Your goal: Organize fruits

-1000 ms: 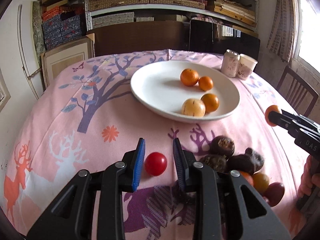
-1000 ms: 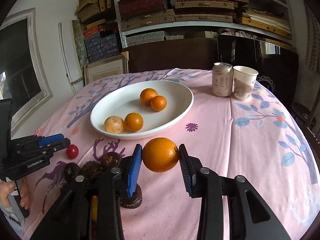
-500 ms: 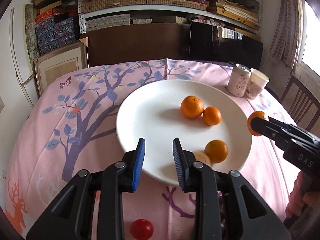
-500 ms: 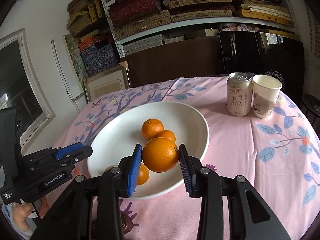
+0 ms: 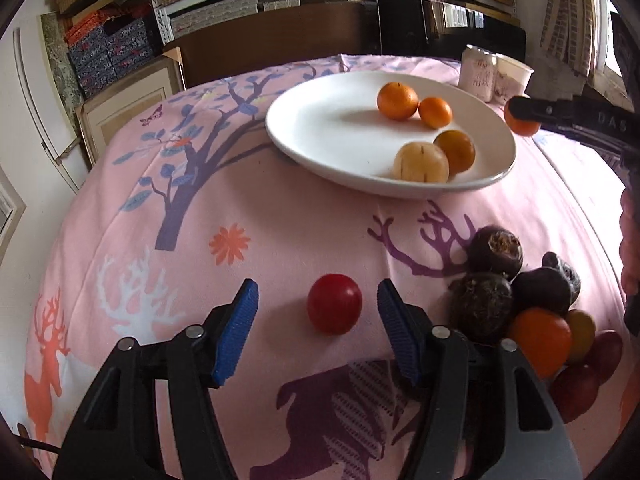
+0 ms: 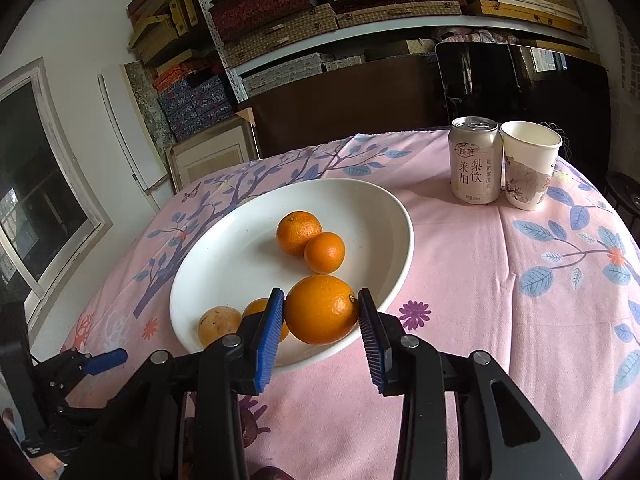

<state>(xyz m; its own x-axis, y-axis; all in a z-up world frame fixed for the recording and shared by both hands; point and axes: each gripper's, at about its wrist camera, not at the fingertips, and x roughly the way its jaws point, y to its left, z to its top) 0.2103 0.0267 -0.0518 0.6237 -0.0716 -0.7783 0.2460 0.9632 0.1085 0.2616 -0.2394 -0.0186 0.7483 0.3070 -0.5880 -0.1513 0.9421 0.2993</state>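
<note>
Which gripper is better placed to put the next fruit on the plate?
Right. The right gripper is shut on an orange at the white plate's near rim. The left gripper, jaws just opened, only straddles a red tomato on the tablecloth.

A drink can [image 6: 475, 160] and a paper cup [image 6: 528, 164] stand touching on the pink patterned tablecloth [image 6: 500, 280]; behind, shelves [image 6: 360, 12] hold stacked boxes.

Four oranges [image 6: 321, 309]; one plate [image 6: 394, 216]; one can [image 6: 475, 160]; one cup [image 6: 528, 164].
</note>
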